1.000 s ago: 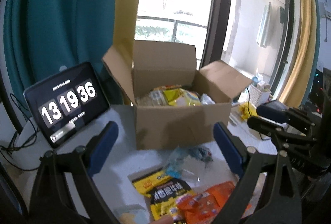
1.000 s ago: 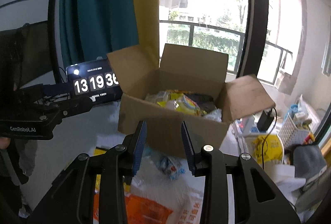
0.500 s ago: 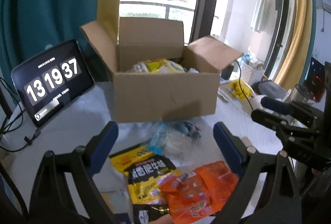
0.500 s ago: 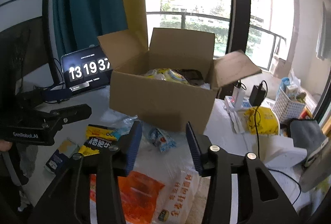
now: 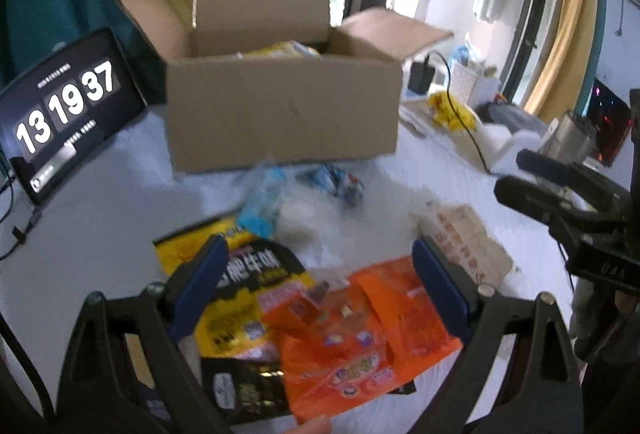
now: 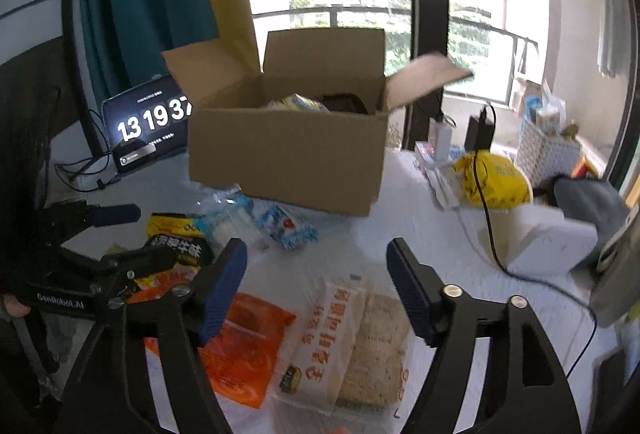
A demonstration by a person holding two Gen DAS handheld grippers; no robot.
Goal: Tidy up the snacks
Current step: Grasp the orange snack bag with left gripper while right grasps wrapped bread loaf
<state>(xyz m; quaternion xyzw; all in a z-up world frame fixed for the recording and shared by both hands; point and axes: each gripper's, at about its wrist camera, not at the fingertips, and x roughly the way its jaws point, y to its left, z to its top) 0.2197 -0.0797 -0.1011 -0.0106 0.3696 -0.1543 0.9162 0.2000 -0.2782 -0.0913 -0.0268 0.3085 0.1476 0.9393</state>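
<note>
An open cardboard box (image 5: 280, 113) (image 6: 288, 157) with snacks inside stands at the back of the white table. In front of it lie an orange snack bag (image 5: 360, 338) (image 6: 244, 346), a yellow-black bag (image 5: 240, 274) (image 6: 176, 238), blue-white packets (image 5: 264, 201) (image 6: 288, 226) and a clear bread bag (image 6: 352, 342) (image 5: 464, 242). My left gripper (image 5: 320, 290) is open and empty, above the orange and yellow-black bags. My right gripper (image 6: 316, 282) is open and empty, above the bread bag.
A tablet clock (image 5: 60, 109) (image 6: 148, 125) stands left of the box. To the right are a yellow bag (image 6: 492, 177), a white basket (image 6: 548, 149), cables, a white box (image 6: 552, 242) and a grey cloth (image 6: 588, 193).
Both grippers have drawn back from the box and tilted down toward the snacks. The right jaws have opened wider. The clock changed from 36 to 37.
</note>
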